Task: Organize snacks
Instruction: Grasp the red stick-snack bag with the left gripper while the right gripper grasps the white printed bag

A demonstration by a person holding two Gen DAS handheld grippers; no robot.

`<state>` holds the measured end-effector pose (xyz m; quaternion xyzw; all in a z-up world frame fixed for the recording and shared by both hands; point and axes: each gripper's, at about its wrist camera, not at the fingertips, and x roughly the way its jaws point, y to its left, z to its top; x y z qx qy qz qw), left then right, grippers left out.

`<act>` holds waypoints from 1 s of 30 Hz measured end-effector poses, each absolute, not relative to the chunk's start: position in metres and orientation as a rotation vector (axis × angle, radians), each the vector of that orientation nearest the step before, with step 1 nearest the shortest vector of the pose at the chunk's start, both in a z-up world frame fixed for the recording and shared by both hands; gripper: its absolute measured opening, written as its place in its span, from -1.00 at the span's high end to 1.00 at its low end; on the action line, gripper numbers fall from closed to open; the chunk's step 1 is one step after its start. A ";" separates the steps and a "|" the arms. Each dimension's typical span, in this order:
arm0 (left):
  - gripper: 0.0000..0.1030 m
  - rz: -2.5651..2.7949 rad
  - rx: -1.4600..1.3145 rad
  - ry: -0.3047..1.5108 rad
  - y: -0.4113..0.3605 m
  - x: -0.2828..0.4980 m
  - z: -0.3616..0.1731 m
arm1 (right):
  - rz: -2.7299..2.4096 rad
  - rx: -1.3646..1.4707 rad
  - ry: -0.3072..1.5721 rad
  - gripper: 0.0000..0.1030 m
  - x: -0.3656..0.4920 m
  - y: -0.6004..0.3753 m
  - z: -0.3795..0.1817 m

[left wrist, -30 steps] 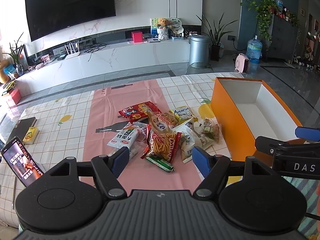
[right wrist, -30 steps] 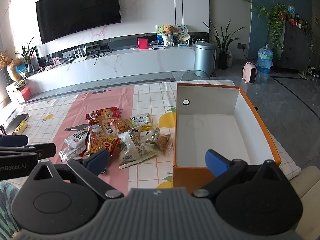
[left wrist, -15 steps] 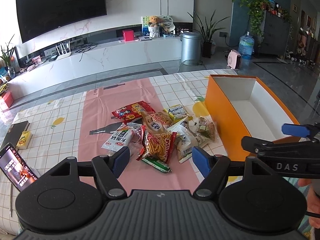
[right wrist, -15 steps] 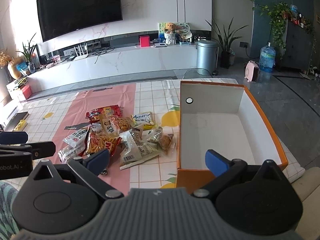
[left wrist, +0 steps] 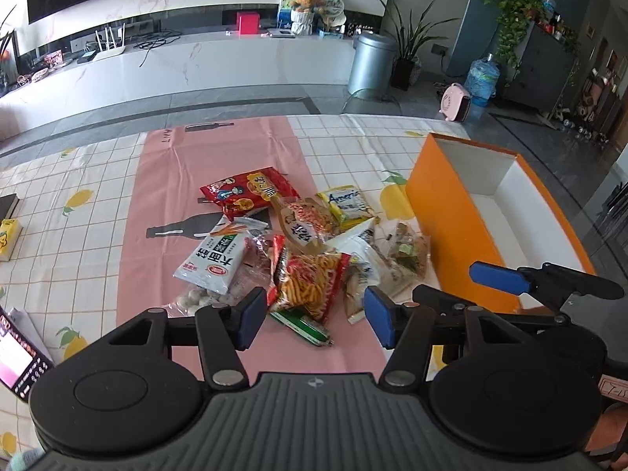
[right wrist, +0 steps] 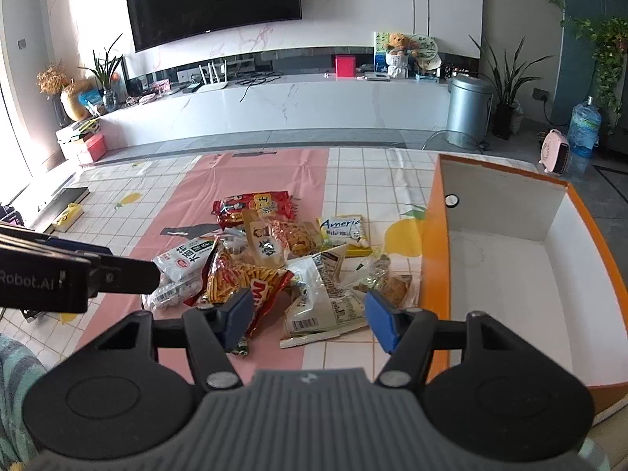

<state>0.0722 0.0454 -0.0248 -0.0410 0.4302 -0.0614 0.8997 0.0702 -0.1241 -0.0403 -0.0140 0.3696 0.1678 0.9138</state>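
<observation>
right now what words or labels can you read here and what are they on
"Americ": yellow packet, cut off by other snacks.
"Robot.AI": left gripper body, start cut off.
"M": orange chip bag, rest hidden.
Chinese characters: white bag and red bag; too distorted to give.
Barcode and small print: clear bag, too small.

The left gripper [left wrist: 312, 320] tilts steeply downward over the near edge of the table. Its jaws have just been closing and now stand about half apart, blue pads [left wrist: 249, 322] facing each other with nothing pressed between them. The right gripper [right wrist: 308, 320] tilts down alongside it, toward the table's right side. Its jaws have likewise just been closing to a half-wide gap, and its pads [right wrist: 380, 325] grip nothing. The two grippers sit close side by side, each showing in the other's view.
</observation>
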 end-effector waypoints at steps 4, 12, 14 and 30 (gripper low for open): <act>-0.43 -0.155 -0.108 0.930 0.054 0.095 -0.039 | 0.353 -0.038 0.792 -0.20 0.097 -0.114 -0.057; -0.42 -0.208 -0.160 0.983 0.069 0.135 -0.077 | 0.363 -0.093 0.828 -0.18 0.140 -0.096 -0.094; -0.42 -0.206 -0.188 0.998 0.074 0.143 -0.087 | 0.359 -0.116 0.826 -0.18 0.147 -0.092 -0.102; -0.42 -0.253 -0.217 1.058 0.080 0.166 -0.128 | 0.356 -0.133 0.870 -0.16 0.166 -0.084 -0.137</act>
